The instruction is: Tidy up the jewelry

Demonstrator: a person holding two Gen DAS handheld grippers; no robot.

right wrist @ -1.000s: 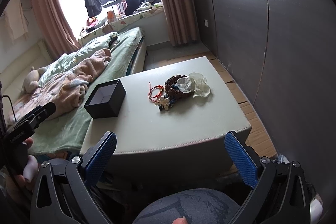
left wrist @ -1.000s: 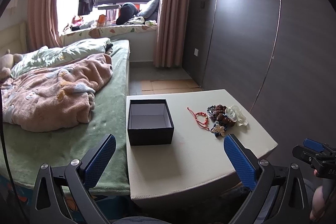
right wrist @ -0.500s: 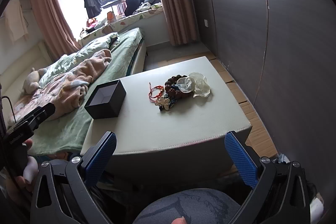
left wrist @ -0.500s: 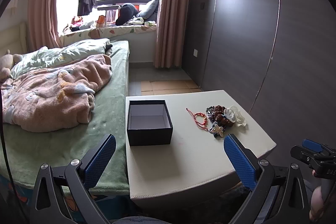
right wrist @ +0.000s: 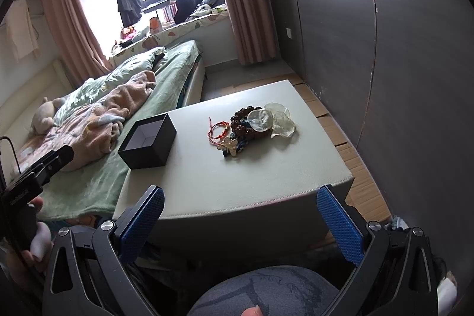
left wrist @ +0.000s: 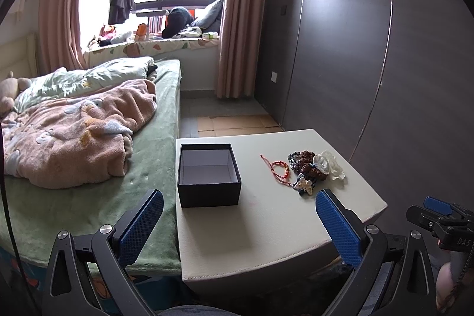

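The bed (left wrist: 89, 168), with its green sheet and pink blanket (left wrist: 74, 138), runs along the left side of the pale worktop (left wrist: 266, 221). On the worktop's left part stands an open black box (left wrist: 209, 178), lidless and with nothing in it. Well apart from it, toward the right edge, lies the jewelry: a dark beaded bracelet (right wrist: 246, 123) heaped against clear glassy pieces (right wrist: 274, 120), a pale butterfly-shaped ornament (right wrist: 228, 144) at the heap's near side, and a thin red cord bracelet (right wrist: 219, 131) just beside the heap, toward the box. The left tongs (left wrist: 237, 227) and the right tongs (right wrist: 240, 222) are both spread wide, holding nothing, short of the worktop's near edge. No piece appears to be boxed yet, so the step in hand is judged to be the first approach. It would go best if the right tongs, nearer the heap, take one item alone, probably the separate red cord, closing low on it so that no neighbour is dragged, while the left tongs steady the light box.
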